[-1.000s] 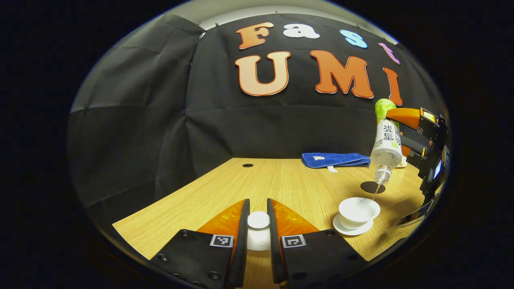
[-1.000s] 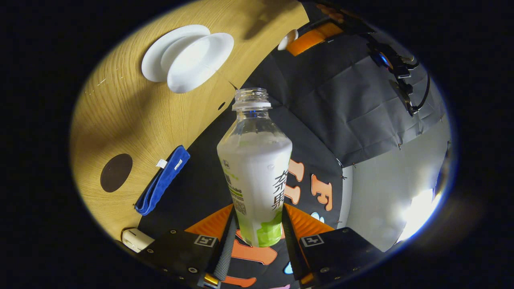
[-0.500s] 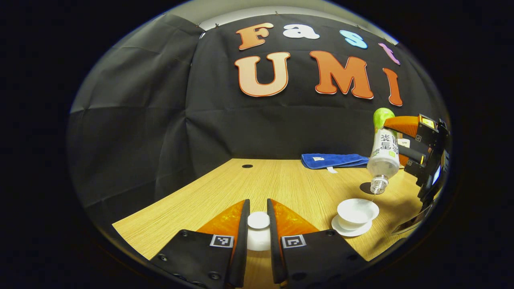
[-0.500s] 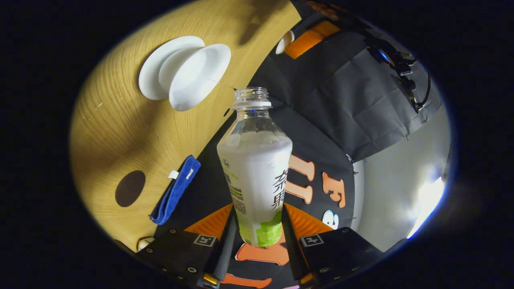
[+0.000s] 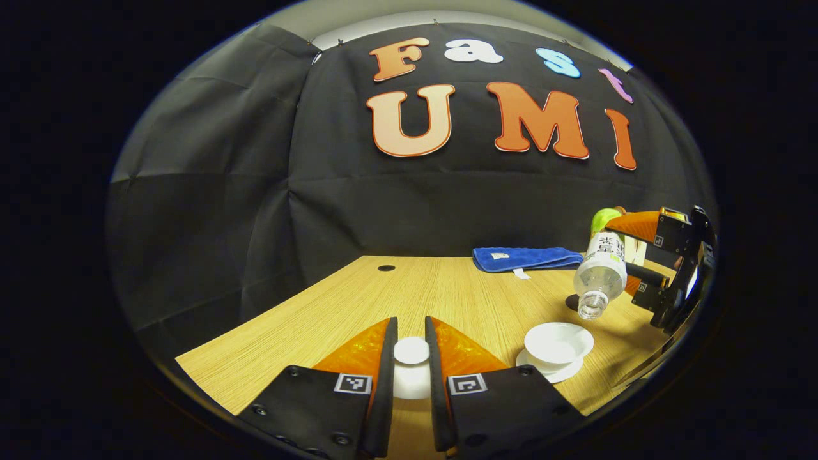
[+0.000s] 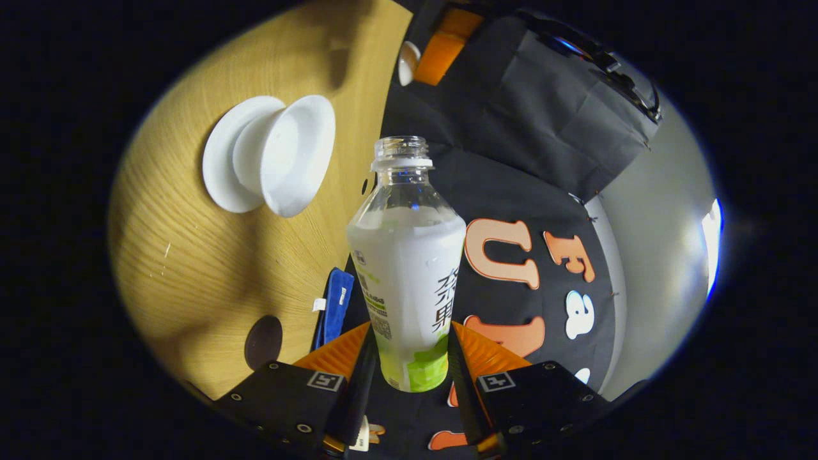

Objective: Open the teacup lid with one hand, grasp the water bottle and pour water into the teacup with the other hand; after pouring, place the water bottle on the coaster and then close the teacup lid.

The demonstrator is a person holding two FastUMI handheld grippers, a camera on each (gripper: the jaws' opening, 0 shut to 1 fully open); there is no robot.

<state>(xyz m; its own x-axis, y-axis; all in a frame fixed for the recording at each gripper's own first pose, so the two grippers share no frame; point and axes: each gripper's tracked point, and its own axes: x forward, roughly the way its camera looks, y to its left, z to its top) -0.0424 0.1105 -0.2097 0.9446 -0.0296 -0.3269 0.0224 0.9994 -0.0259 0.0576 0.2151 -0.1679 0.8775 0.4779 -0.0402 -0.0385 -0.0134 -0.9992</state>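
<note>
My left gripper [image 5: 411,348] is shut on the knob of the white teacup lid [image 5: 411,365], held off to the left of the cup. The open white teacup [image 5: 558,342] stands on its saucer [image 5: 549,370] on the wooden table. My right gripper [image 6: 407,358] is shut on the uncapped water bottle [image 6: 407,268], which is tilted mouth-down above and right of the cup; that bottle [image 5: 599,273] and gripper [image 5: 658,255] show at the right in the left gripper view. No stream leaves the mouth. The dark round coaster [image 6: 263,342] lies beyond the cup [image 6: 284,153].
A folded blue towel [image 5: 525,258] lies at the table's back edge, close to the coaster. A small dark hole [image 5: 386,268] sits in the tabletop [image 5: 358,300] at the back left. The black cloth wall rises right behind the table.
The right gripper has swung the bottle from steeply inverted toward level and lowered it; the thin stream of water into the cup has stopped. The left gripper holds the lid still.
</note>
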